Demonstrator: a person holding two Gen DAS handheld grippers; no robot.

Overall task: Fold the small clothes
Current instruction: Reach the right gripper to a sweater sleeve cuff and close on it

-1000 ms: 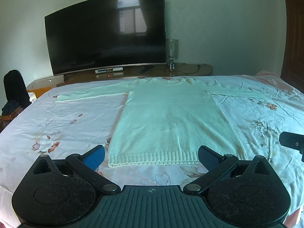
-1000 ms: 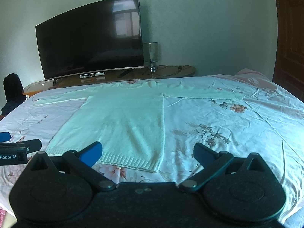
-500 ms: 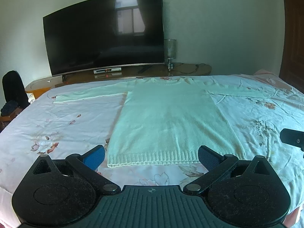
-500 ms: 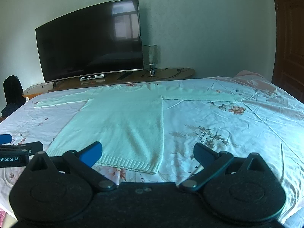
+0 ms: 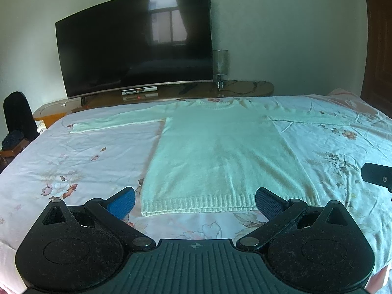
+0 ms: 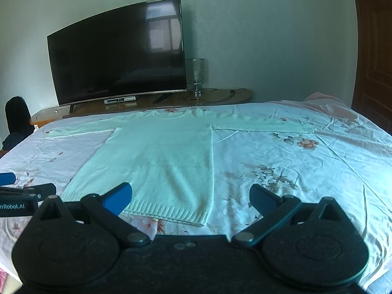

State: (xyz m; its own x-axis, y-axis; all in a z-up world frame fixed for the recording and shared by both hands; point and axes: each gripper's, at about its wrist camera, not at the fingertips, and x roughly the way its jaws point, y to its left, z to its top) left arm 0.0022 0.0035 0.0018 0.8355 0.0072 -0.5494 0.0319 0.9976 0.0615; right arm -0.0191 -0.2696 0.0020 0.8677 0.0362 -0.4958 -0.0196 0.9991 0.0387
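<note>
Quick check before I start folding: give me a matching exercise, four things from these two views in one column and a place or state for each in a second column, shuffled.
Things:
1. sweater
2. television
3. left gripper
4. lamp

Places or states:
A. on the wooden stand, just right of the screen
B. open, hovering at the ribbed hem
C. flat on the floral sheet, sleeves spread out
D. dark, reflecting a window

Pairs: 1-C, 2-D, 3-B, 4-A
</note>
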